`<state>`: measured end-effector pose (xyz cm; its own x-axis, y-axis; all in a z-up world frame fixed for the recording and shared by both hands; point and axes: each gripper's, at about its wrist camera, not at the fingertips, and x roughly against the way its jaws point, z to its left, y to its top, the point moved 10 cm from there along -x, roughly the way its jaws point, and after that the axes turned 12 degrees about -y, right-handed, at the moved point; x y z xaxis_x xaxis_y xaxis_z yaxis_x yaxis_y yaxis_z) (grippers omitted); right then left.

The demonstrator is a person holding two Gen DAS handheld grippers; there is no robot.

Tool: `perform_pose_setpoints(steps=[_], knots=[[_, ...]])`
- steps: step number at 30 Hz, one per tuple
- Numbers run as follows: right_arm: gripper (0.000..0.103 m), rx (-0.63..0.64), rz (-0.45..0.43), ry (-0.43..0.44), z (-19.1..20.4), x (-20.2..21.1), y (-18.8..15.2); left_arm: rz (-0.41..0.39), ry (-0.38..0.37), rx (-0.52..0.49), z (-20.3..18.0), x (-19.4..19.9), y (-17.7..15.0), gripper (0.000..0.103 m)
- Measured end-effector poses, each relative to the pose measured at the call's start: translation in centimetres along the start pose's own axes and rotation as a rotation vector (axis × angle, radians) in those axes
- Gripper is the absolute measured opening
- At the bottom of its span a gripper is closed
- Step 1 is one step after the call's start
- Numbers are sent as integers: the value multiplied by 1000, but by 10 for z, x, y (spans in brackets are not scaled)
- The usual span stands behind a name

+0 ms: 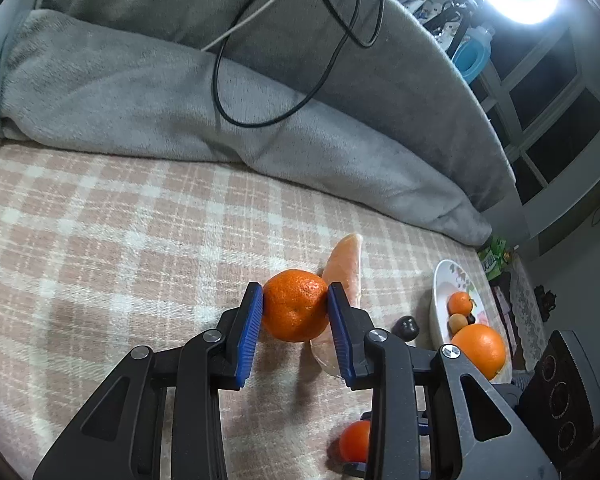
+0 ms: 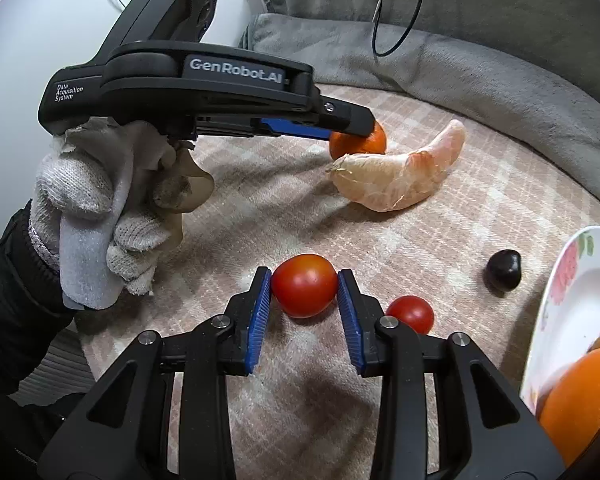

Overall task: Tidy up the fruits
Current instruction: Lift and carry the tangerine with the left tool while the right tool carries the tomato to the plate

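An orange mandarin (image 1: 296, 306) rests on the pink checked cloth (image 1: 100, 260), and my left gripper (image 1: 295, 300) is shut on it, a blue pad pressing each side. From the right wrist view that left gripper (image 2: 351, 130) covers the mandarin (image 2: 365, 144) from above. My right gripper (image 2: 304, 284) is shut on a red tomato (image 2: 304, 292) lying on the cloth. A peeled pomelo segment (image 2: 399, 176) sits just right of the mandarin. A smaller tomato (image 2: 411, 314) and a dark round fruit (image 2: 503, 270) lie between the grippers and the plate.
A white flowered plate (image 1: 439, 280) at the right holds a big orange (image 1: 479, 350) and two small fruits. A gloved hand (image 2: 100, 216) grips the left tool. A grey blanket (image 1: 180, 92) with a black cable (image 1: 280, 80) borders the cloth behind.
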<state>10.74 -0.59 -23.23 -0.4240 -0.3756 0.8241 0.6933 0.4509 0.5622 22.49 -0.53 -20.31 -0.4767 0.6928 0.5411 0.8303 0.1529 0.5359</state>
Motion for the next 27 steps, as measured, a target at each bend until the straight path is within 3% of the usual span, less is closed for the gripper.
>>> perform_pose_setpoints(steps=[13, 27], knots=[[35, -63, -87, -18, -24, 46, 3, -67, -25, -44, -29, 27, 10, 32], [35, -173, -172, -82, -78, 109, -9, -52, -77, -134, -90, 10, 4, 32]])
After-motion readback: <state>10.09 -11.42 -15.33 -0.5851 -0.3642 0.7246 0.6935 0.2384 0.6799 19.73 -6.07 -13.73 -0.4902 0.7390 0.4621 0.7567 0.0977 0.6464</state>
